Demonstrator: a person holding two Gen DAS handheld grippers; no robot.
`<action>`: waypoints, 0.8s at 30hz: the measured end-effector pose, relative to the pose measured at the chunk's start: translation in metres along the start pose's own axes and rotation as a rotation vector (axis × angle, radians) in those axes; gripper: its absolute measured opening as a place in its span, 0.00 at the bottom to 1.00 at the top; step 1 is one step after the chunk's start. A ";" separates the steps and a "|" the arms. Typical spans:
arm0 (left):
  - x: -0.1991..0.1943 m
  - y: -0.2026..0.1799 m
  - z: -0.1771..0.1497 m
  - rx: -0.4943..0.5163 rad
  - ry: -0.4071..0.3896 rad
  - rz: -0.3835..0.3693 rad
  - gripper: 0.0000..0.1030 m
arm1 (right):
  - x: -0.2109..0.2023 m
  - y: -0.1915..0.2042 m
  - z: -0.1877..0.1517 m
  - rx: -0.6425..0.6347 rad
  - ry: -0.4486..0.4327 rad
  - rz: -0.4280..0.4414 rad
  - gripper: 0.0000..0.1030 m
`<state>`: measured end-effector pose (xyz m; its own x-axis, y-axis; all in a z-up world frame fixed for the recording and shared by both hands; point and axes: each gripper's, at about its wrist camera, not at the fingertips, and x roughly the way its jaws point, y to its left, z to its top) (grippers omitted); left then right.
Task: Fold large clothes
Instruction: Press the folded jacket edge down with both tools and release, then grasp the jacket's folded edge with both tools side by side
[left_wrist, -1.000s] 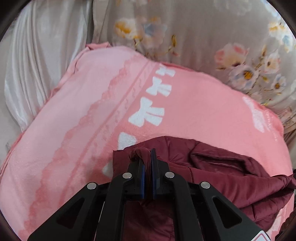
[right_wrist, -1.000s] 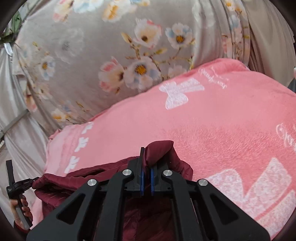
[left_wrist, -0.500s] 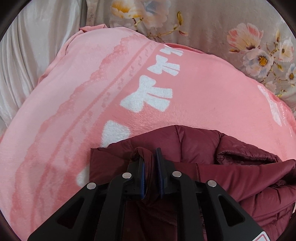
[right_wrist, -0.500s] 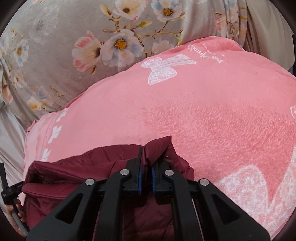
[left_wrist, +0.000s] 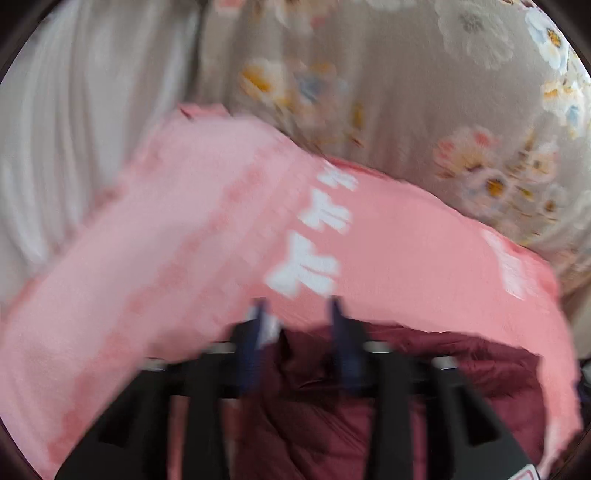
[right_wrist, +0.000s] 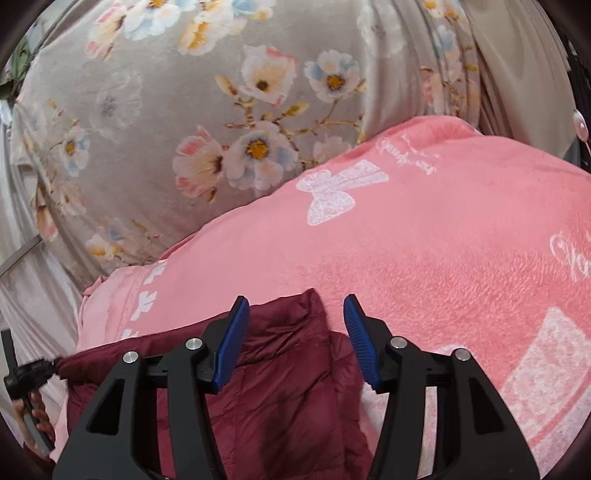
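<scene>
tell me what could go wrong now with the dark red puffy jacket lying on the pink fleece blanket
1. Both the left gripper and the right gripper have just been opening, their pads off the dark red puffy jacket; the padded fold may spring back open.
2. The pink fleece blanket looks soft and humped, so the jacket could slump or slide.
3. The jacket's corner stands between the right gripper's blue pads, so it might snag as the gripper withdraws.

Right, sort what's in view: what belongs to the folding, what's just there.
Folding:
- maroon jacket
- left gripper, jaws open
- right gripper, jaws open

Just there:
- pink blanket
- floral cover
- pale curtain
</scene>
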<state>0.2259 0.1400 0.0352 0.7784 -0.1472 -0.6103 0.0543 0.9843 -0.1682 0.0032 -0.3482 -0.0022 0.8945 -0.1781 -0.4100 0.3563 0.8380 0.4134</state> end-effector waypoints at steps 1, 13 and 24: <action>-0.008 0.000 0.003 0.011 -0.061 0.060 0.71 | -0.001 0.005 -0.001 -0.019 0.005 0.007 0.51; 0.001 -0.100 -0.033 0.249 0.110 -0.108 0.70 | 0.053 0.137 -0.038 -0.333 0.202 0.106 0.50; 0.070 -0.162 -0.076 0.312 0.289 -0.141 0.64 | 0.135 0.176 -0.075 -0.470 0.418 0.068 0.00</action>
<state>0.2240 -0.0369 -0.0387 0.5453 -0.2599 -0.7969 0.3678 0.9285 -0.0512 0.1668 -0.1858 -0.0460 0.6961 0.0204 -0.7177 0.0607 0.9944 0.0871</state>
